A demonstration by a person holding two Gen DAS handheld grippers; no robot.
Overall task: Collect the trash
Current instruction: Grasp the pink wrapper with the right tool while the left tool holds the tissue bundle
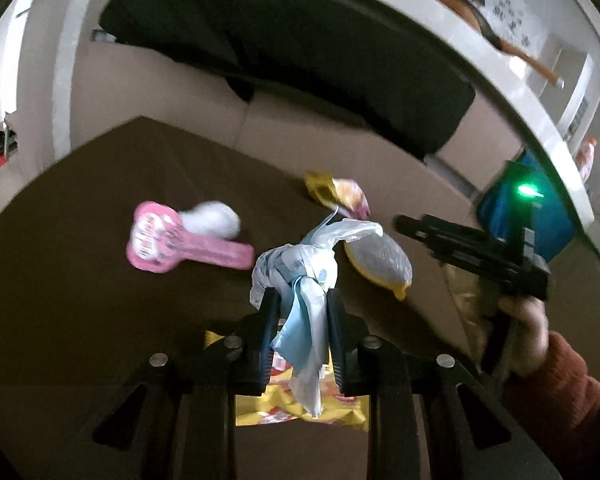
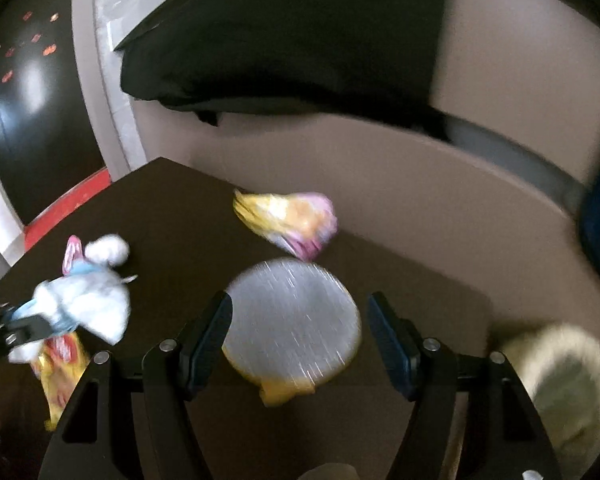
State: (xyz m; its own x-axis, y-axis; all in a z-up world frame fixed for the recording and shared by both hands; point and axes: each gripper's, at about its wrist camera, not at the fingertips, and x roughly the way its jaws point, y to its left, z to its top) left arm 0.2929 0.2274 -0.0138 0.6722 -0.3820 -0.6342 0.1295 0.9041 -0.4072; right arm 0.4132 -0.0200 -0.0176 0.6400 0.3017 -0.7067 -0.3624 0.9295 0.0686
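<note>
My left gripper (image 1: 302, 300) is shut on a crumpled white and blue plastic wrapper (image 1: 300, 268) and holds it above the dark brown table (image 1: 80, 300); the wrapper also shows in the right wrist view (image 2: 88, 304). My right gripper (image 2: 300, 320) is open, its fingers either side of a round silver foil lid with a yellow rim (image 2: 292, 320), which also shows in the left wrist view (image 1: 380, 260). A pink package (image 1: 168, 240), a white wad (image 1: 214, 218), a yellow-pink wrapper (image 2: 288, 220) and a yellow-red wrapper (image 1: 300, 404) lie on the table.
A beige sofa (image 2: 420, 208) with a black cushion (image 2: 300, 60) stands behind the table. A blue container (image 1: 528, 208) sits at the right. A pale fluffy object (image 2: 564, 384) lies at the table's right edge.
</note>
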